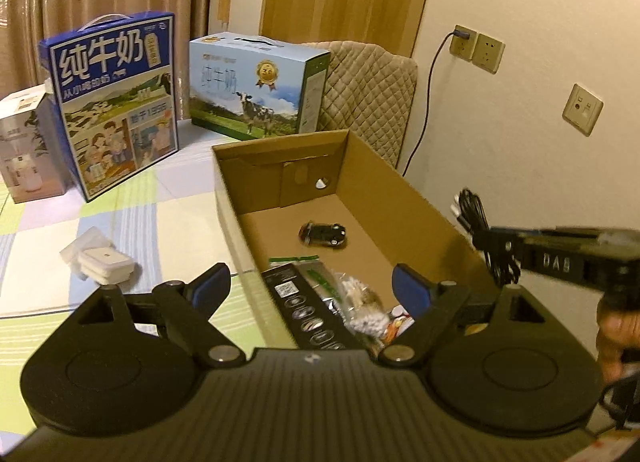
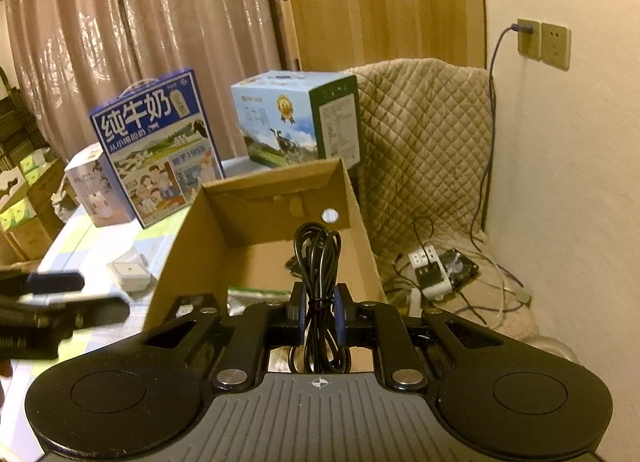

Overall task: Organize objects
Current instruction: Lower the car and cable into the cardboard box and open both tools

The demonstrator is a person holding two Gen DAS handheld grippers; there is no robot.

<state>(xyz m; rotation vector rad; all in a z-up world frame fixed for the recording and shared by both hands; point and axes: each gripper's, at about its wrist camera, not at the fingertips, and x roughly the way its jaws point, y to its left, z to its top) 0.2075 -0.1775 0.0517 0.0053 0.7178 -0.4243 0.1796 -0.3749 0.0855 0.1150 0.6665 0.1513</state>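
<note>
The right gripper (image 2: 319, 316) is clamping a bundled black cable (image 2: 318, 262), tied at its middle, and holding it upright above the near end of the open box (image 2: 176, 262). Advice: it should be lowering the bundle onto bare floor well inside the walls before parting, since the loops are looking springy and liable to snag the rim. The left gripper (image 1: 308, 286) is standing wide apart and holding nothing, hovering over the box's near-left corner. A toy car (image 1: 323, 234) is lying mid-box.
</note>
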